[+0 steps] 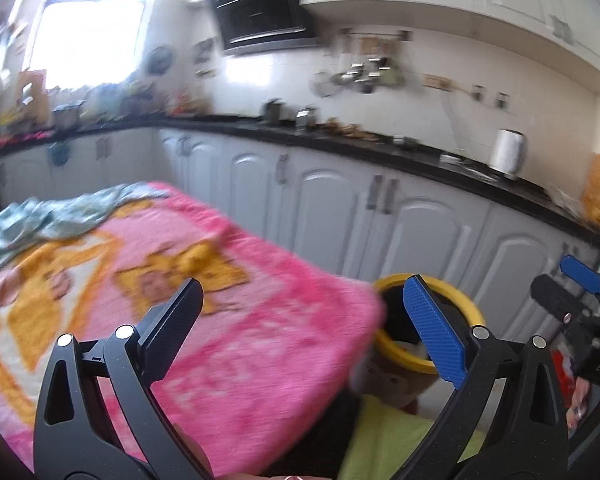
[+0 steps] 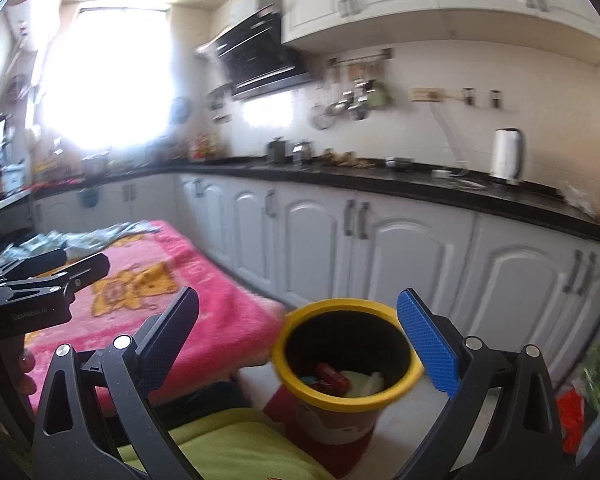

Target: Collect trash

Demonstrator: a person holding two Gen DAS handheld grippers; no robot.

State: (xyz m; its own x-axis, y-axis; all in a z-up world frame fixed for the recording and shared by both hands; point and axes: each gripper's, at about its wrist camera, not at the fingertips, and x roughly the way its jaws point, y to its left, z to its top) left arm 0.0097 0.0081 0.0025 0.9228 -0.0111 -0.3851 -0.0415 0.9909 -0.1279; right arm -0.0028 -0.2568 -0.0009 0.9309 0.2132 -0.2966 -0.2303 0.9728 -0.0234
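Both sets of jaws are spread wide and empty. The right gripper [image 2: 298, 334] is aimed almost straight at the yellow-rimmed bin [image 2: 346, 364], just ahead and below on the floor, scraps visible inside. The left gripper [image 1: 302, 324] is held over the pink blanket [image 1: 220, 320], the bin to its right; no loose trash is seen there.

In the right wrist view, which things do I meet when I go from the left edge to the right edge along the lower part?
left claw → pink blanket → yellow-rimmed bin with trash inside → red item on the floor
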